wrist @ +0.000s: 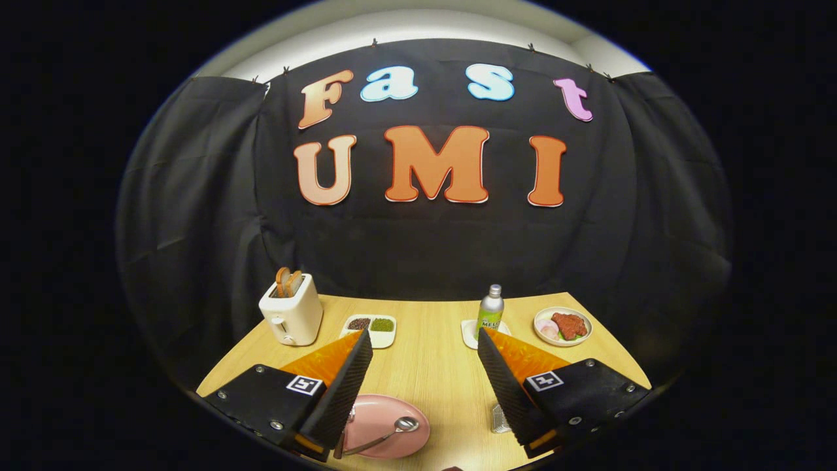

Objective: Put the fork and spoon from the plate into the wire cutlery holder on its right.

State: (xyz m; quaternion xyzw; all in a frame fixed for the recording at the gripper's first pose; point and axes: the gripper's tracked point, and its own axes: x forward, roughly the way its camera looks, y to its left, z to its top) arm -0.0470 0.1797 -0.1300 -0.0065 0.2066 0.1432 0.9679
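Gripper (425,363) held above the table (431,366), fingers spread wide, nothing between them. Spoon (386,435) lies on the pink plate (392,425) below the left finger, handle running down-left. Wire holder (500,418) peeks out under the right finger.

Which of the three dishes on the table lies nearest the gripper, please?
The pink plate with the spoon on it, low between the open gripper's fingers. The white two-part dish and the round meat plate sit beyond the fingertips.
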